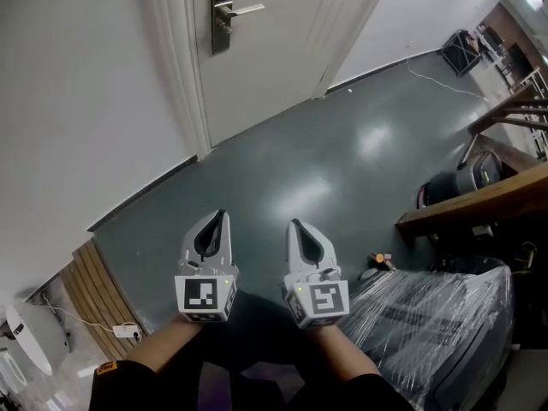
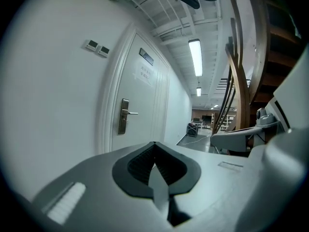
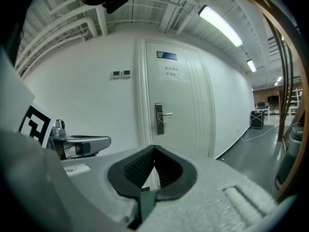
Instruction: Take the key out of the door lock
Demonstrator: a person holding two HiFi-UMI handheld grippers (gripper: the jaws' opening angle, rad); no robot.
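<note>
Two grippers: the left gripper (image 1: 220, 218) and the right gripper (image 1: 296, 224) are held side by side, level with each other and just apart, both pointing toward the door (image 1: 274, 50).
Left gripper jaws: pressed together to a narrow seam with nothing between them; its own view looks past the closed tips (image 2: 154, 145) at the door.
Right gripper jaws: also together and empty, the pads meeting in a thin line (image 3: 154, 149).
Floor: dark grey and glossy (image 1: 308, 169), lying under both grippers; they are well apart from the door's foot.
Door: white, shut in its white frame, set in the white wall (image 1: 77, 101) at the floor's far edge.
Lock plate: a tall metal plate (image 1: 222, 14) at the door's left edge, with a lever handle (image 1: 247, 10) reaching right from its middle.
Key: too small to make out in any view; neither gripper is near the plate.
Door sign: a small dark plaque (image 3: 167, 55) near the door's top edge, with a paper notice just below it.
Right side of floor: a plastic-wrapped bundle (image 1: 437, 315) below a wooden beam (image 1: 479, 199).
Left corner of floor: wooden slats (image 1: 94, 289) against the wall.
</note>
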